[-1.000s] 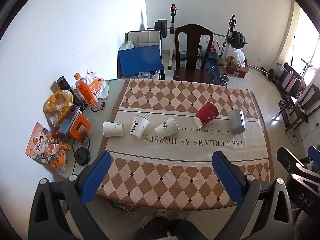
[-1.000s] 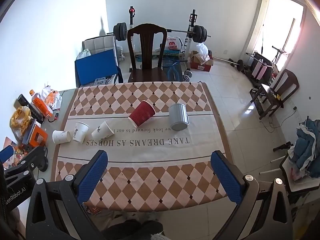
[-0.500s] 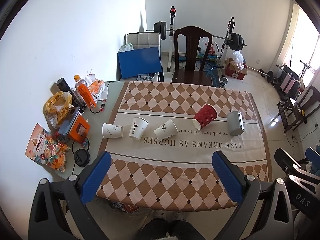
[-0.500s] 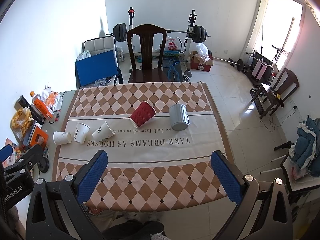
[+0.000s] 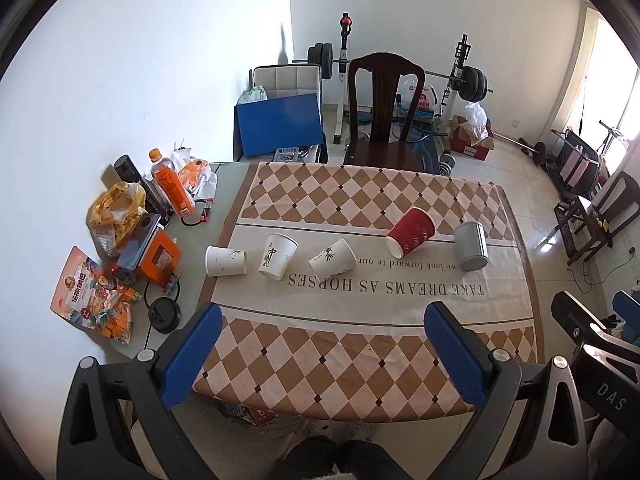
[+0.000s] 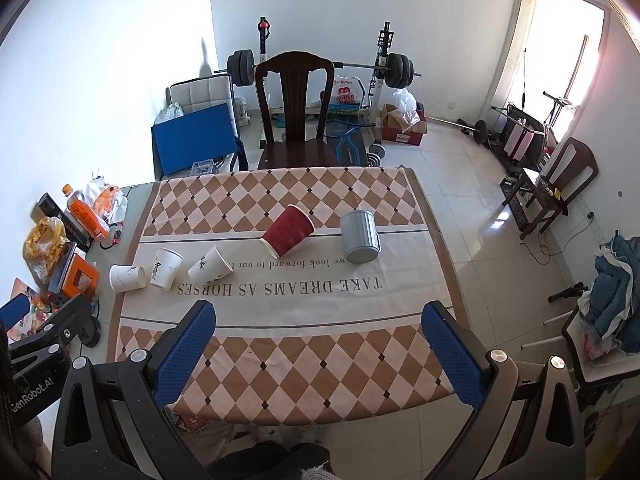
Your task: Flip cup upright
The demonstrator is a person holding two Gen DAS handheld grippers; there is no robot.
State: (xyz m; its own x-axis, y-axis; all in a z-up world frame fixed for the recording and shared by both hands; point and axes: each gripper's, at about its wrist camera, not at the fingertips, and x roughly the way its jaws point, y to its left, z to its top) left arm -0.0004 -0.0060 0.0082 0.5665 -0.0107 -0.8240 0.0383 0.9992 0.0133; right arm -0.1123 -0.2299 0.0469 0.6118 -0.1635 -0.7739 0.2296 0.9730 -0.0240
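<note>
Several cups lie in a row across the checkered tablecloth (image 5: pixel 360 200). From the left: a white paper cup on its side (image 5: pixel 225 261) (image 6: pixel 127 278), a white cup with a black character (image 5: pixel 277 256) (image 6: pixel 165 268), a tipped white cup with a bamboo print (image 5: pixel 332 259) (image 6: pixel 210 265), a red ribbed cup on its side (image 5: pixel 411 231) (image 6: pixel 287 230) and a grey metal mug on its side (image 5: pixel 471 245) (image 6: pixel 360 241). My left gripper (image 5: pixel 320 354) and my right gripper (image 6: pixel 318 352) are open and empty, high above the table's near edge.
Snack bags, an orange bottle (image 5: pixel 171 188), an orange box and a black lid (image 5: pixel 164 314) crowd the table's left end. A dark wooden chair (image 5: pixel 384 120) stands at the far side. Gym weights, a blue panel and another chair stand on the floor beyond.
Both views have pulled back and risen slightly, so the table looks a little smaller. The cups have not moved. Both grippers stay open.
</note>
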